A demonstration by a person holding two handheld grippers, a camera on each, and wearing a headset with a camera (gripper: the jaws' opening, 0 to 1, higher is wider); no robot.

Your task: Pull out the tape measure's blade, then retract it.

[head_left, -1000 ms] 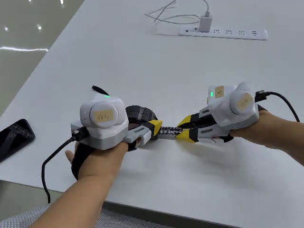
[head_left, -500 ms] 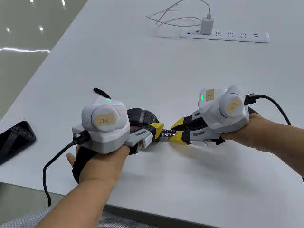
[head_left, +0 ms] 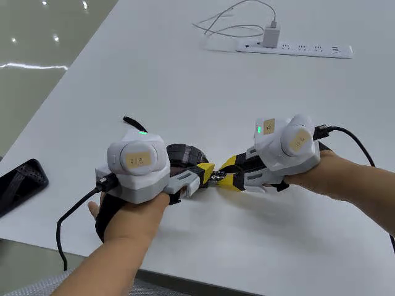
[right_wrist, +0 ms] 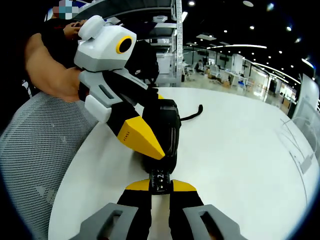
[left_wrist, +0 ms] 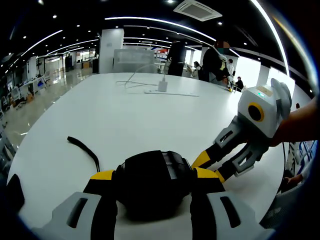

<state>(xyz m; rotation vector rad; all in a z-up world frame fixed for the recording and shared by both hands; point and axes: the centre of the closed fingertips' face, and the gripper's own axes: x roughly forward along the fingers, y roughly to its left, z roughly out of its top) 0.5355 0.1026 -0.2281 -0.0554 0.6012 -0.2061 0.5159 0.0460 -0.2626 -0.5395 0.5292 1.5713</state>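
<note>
Tape measure clamped in left gripper jaws, blade pinched by right gripper; phone, power strip apart.

A power strip and a phone lie well apart on a white table.

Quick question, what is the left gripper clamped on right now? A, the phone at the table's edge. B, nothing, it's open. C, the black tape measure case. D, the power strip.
C: in the left gripper view, the left gripper has its yellow-tipped jaws pressed against both sides of the black tape measure case, while the right gripper pinches the blade tip.
</note>
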